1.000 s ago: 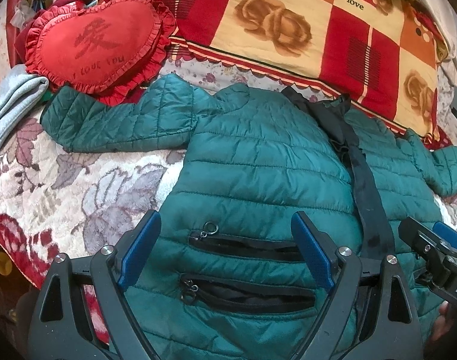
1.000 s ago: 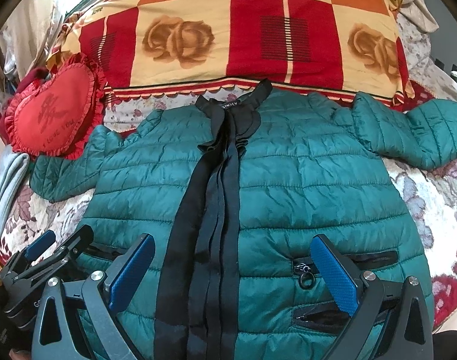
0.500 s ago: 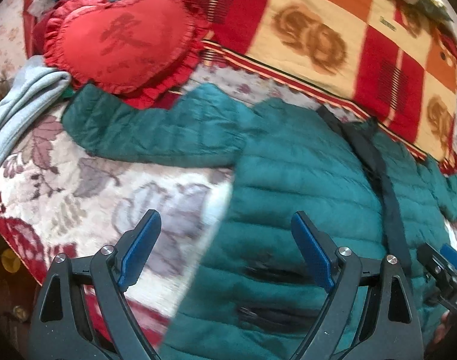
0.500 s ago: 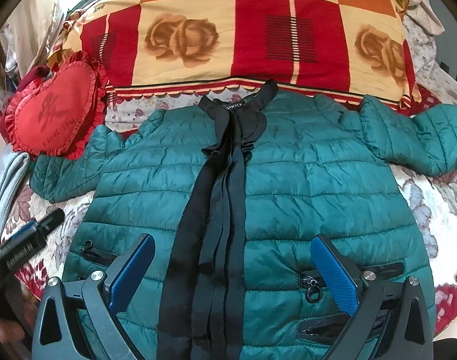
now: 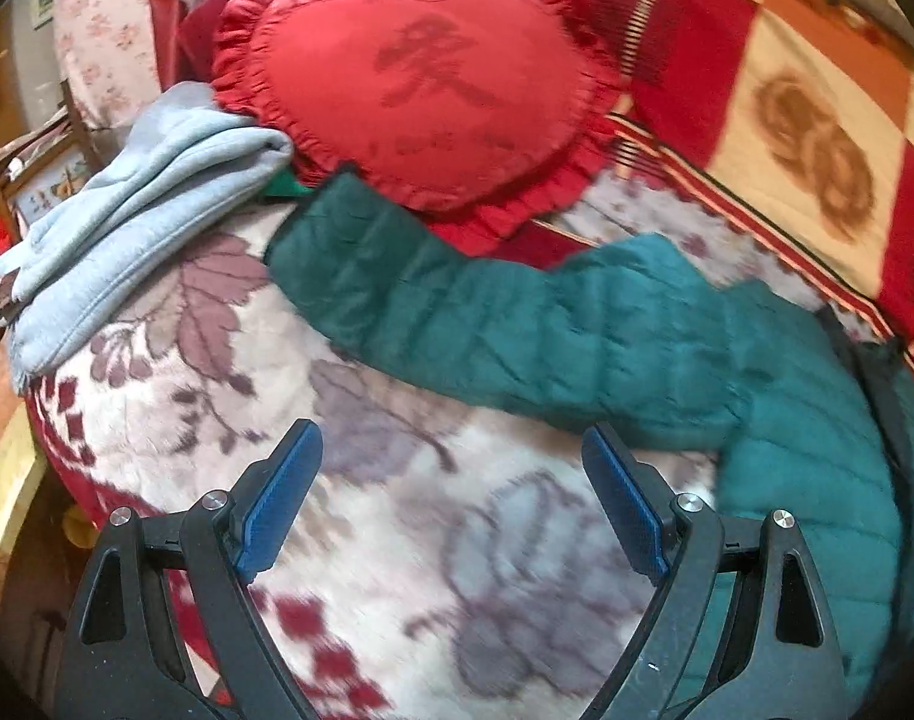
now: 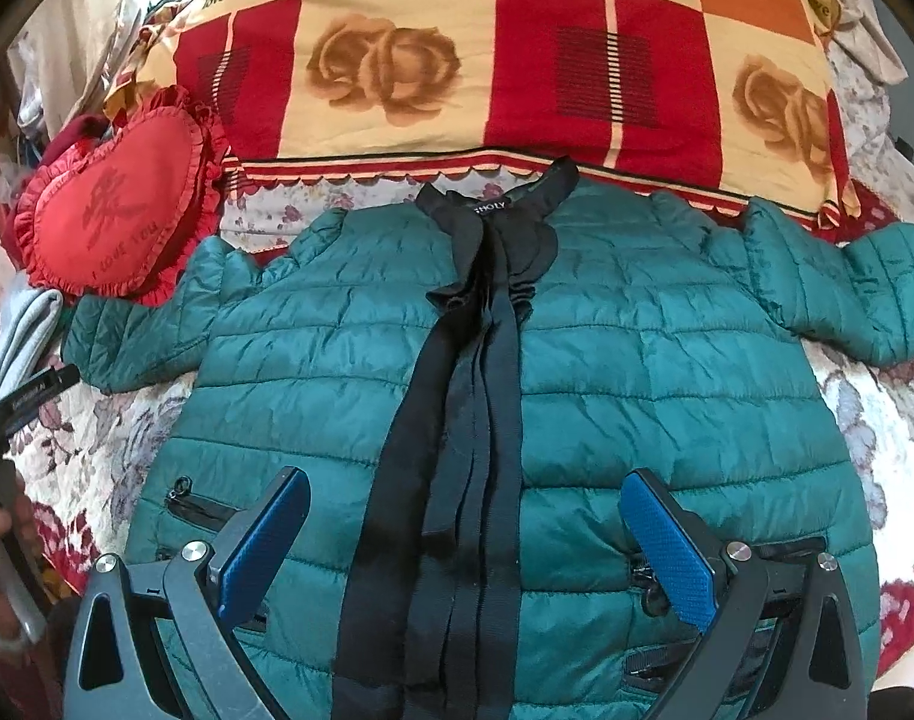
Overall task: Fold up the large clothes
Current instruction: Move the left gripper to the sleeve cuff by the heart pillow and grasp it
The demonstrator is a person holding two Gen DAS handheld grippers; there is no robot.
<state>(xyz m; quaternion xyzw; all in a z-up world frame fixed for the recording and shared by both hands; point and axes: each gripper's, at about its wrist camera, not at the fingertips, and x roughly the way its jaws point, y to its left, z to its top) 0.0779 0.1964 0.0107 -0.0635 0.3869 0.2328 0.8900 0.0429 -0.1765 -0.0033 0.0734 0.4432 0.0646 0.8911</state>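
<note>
- Both pairs of fingers are spread wide and hold nothing: my left gripper [image 5: 450, 498] hangs over bare floral bedspread [image 5: 396, 480] near the bed's left edge, my right gripper [image 6: 466, 546] over the jacket's lower front, close to the bed's near edge.
- Green quilted jacket [image 6: 637, 360] lies flat, front up, across the middle of the bed, collar toward the far edge where the checked rose blanket [image 6: 396, 60] is spread. I judge it light, puffy and springy, with a slick shell; a fold will likely bounce open unless pressed flat.
- Left sleeve [image 5: 487, 312] stretches toward the left edge, its cuff tucked just under the heart cushion [image 5: 420, 90] and close to the folded grey cloth [image 5: 138, 204]. Pulling it free could drag the cushion.
- Black ribbon ties [image 6: 457, 420] run loose down the front; they may slide off and want tucking in.
- Best hold, I think: pinch the cuff's stitched seam, where the padding is thin, rather than a fat quilted panel.
</note>
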